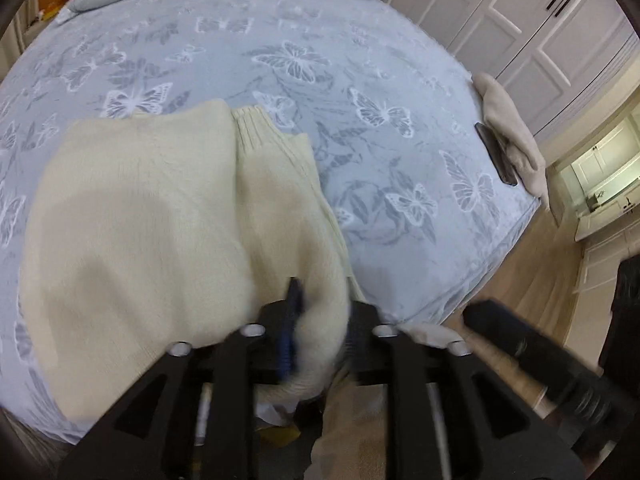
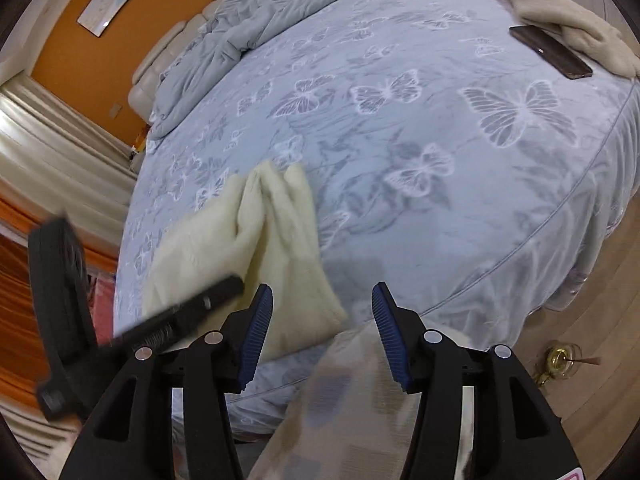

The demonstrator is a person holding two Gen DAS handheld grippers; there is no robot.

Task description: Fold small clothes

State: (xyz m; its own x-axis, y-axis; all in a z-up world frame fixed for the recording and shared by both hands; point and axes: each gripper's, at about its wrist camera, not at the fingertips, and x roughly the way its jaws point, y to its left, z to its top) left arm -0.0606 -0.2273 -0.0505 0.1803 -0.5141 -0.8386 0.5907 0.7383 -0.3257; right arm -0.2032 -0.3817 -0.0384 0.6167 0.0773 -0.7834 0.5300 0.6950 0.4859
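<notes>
Right now the cream sweater [image 1: 140, 220] lies on the bed [image 1: 360, 80], near the edge closest to the person, with one side flap folded over the middle. The left gripper [image 1: 320, 320] has a bunch of the soft knit between its jaws; the picture is blurry, so I cannot tell if they squeeze it or have let go. The right gripper [image 2: 322, 332] hangs just past the sweater's near corner, its jaws spread wide with nothing in them. To do this step well, the left one should let the cloth drop flat, not drag it. Then both should pat the fold smooth. A phone [image 2: 550, 56] and a beige cloth [image 2: 568, 12] sit far off, so nothing is in the way.
</notes>
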